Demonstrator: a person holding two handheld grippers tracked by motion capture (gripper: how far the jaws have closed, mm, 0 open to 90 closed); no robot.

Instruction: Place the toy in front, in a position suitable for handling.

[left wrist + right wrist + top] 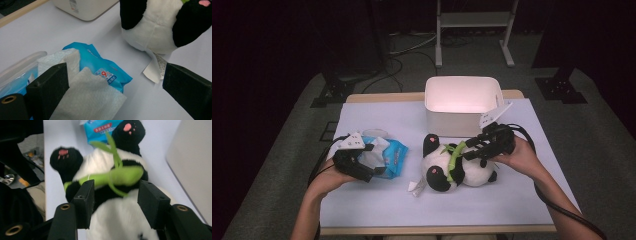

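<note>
**Wipes pack at left, panda toy at right, both sets of jaws open**

At the left of the worktop (pixel 377 200), left gripper (pixel 357 162) held low in the person's hand, just above a blue wipes pack (pixel 393 156). Seen in the left gripper view: jaws spread wide, nothing pressed between them; a white wipe (pixel 85 97) pulled out of the pack, lying over it and against the inner face of the left-hand jaw; the other jaw well apart from it, over bare worktop. Clear plastic lid (pixel 22 63) of the pack showing just behind the wipe.

In the middle, plush panda (pixel 454 167) lying on its side on the worktop, just right of the pack, a green bamboo sprig (pixel 455 159) across its chest and a white label (pixel 416 187) trailing from its lower end.

Behind the panda, white storage bin (pixel 462 104) standing open at the far edge of the worktop.

At the right, right gripper (pixel 484 145) lying level and aimed leftward over the panda's body. Seen in the right gripper view: jaws parted on either side of the white-and-black plush, pads near the fur; whether touching it, cannot tell.
</note>
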